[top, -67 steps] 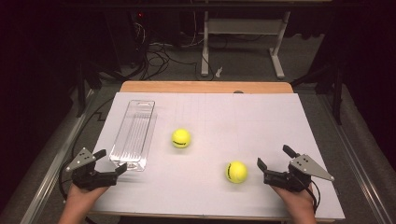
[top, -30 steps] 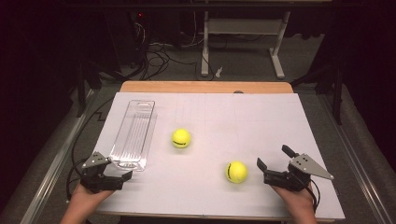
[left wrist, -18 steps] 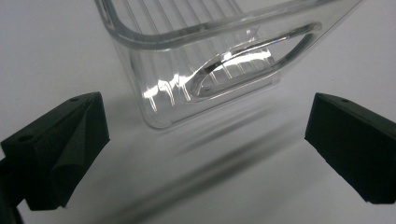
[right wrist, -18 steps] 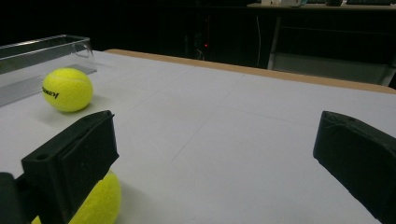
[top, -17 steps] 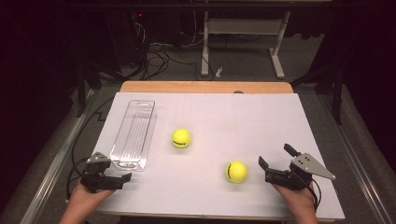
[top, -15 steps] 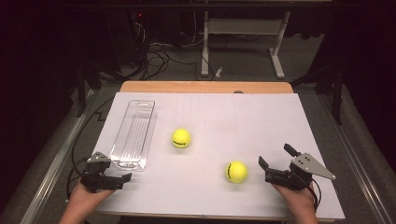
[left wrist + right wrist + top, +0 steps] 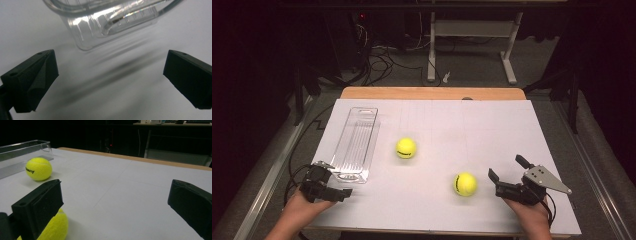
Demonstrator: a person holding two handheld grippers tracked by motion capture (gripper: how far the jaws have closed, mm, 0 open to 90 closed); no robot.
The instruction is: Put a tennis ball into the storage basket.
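- Right now the clear plastic tray (image 7: 356,145) lies lengthwise at about ten o'clock on the white table (image 7: 492,130), and it holds nothing.
- Your left gripper (image 7: 328,187) sits at about seven o'clock, just beside the tray's near end; in the left gripper view that near end (image 7: 110,22) is straight ahead of your jaws, apart from them.
- Both jaws of your left gripper stand wide apart with bare table between them; they hold nothing.
- One yellow tennis ball (image 7: 406,148) rests near the table's middle, just to the three o'clock side of the tray and outside it.
- A second tennis ball (image 7: 465,184) lies at about five o'clock, just beside your right gripper (image 7: 504,175) on its nine o'clock side.
- Your right gripper's jaws are spread wide and grip nothing; in the right gripper view the near ball (image 7: 53,226) peeks out from behind the left jaw, outside the gap.
- Dark lettering runs across the far ball (image 7: 39,169) in the right gripper view, but it is too small for you to read; the near ball carries a dark mark too, equally unreadable.
- Beyond the ball, in that same view, the tray (image 7: 22,151) shows as a clear wall at ten o'clock.
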